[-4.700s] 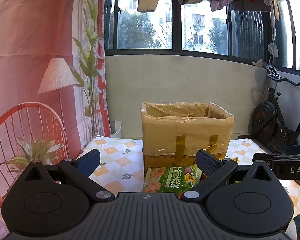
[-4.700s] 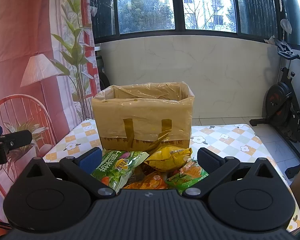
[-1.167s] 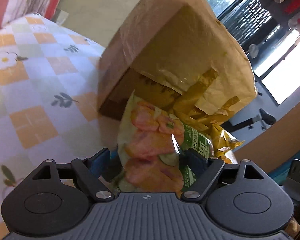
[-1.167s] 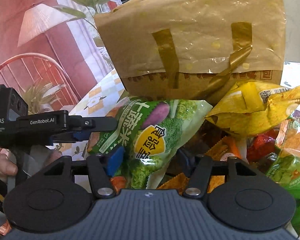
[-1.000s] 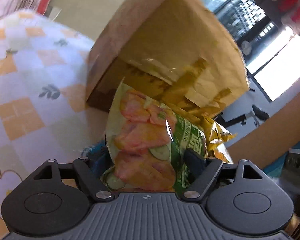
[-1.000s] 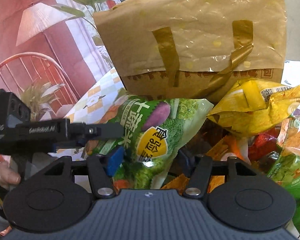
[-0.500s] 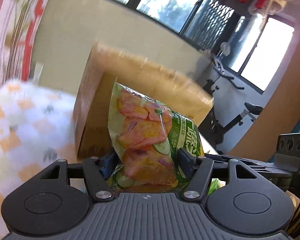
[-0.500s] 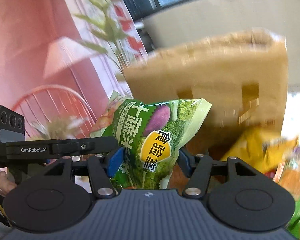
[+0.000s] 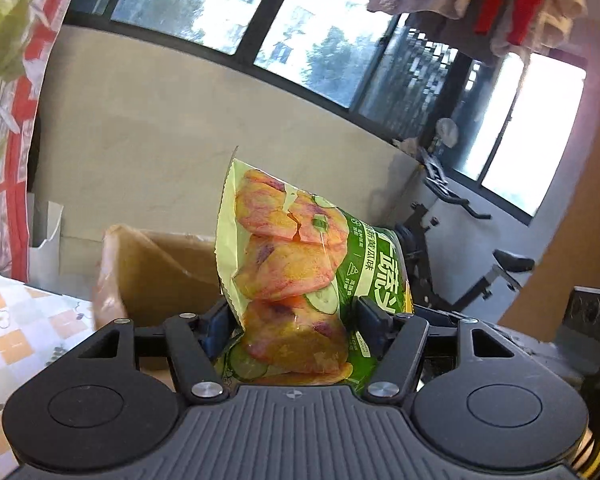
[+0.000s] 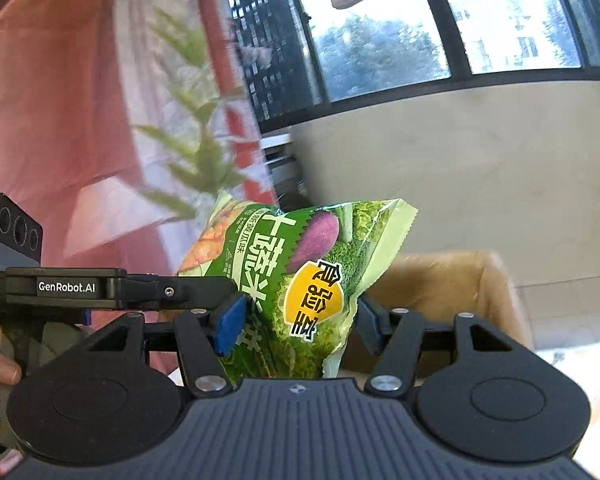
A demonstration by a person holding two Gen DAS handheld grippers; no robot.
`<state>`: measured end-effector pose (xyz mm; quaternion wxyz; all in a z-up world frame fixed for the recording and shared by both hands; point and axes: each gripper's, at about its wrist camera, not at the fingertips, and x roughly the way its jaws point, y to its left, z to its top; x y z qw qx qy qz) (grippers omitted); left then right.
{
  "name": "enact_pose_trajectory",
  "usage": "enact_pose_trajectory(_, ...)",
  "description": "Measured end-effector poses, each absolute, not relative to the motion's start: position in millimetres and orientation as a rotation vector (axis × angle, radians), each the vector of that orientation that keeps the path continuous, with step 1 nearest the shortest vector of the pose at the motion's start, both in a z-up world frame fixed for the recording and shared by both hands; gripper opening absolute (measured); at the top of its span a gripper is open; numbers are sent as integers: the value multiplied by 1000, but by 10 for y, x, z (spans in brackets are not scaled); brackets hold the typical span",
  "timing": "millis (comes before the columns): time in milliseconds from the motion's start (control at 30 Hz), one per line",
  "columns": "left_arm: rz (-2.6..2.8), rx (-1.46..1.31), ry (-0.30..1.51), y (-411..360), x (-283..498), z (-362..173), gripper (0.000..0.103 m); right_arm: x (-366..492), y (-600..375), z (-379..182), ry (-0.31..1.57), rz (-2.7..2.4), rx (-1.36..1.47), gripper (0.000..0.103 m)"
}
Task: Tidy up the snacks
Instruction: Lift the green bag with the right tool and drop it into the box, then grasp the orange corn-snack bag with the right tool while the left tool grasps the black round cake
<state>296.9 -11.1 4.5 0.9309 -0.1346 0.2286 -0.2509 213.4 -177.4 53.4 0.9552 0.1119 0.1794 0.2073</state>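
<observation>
Both grippers have come up off the snack pile since a second ago, each carrying a glossy, crinkled packet. Left gripper (image 9: 296, 322) clamps the orange-chip packet (image 9: 288, 276) upright between its blue pads; right gripper (image 10: 296, 326) pinches the green vegetable-print packet (image 10: 300, 280) likewise. Just beyond and below both fingertips sits the open cardboard box (image 9: 160, 268), lined with tan plastic film. Farther left lies the checked floral tablecloth (image 9: 16, 320); behind stand a pale wall, dark-framed windows (image 9: 300, 40) and an exercise bike (image 9: 460, 248).

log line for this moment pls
left gripper: shut on cucumber chip bag | right gripper: shut on green veggie bag | box: ahead
</observation>
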Motion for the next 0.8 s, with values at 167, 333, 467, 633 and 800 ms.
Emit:
enact_pose_trajectory(167, -461, -288, 506, -309, 3294, 15, 68, 2489, -1896, 438, 369, 380, 229, 61)
enact_pose_trajectory(333, -342, -272, 572, -379, 3487, -68, 74, 2693, -1916, 289, 412, 306, 237, 64)
enact_pose_trajectory(467, -267, -231, 558, -300, 3404, -77, 80, 2623, -1946, 234, 409, 295, 228, 73)
enact_pose_trajectory(633, -208, -196, 526, -166, 3170, 52, 81, 2405, -2020, 257, 405, 306, 208, 73)
enact_pose_trajectory(800, -207, -124, 479, -88, 2734, 165, 81, 2060, -2076, 375, 371, 318, 222, 73)
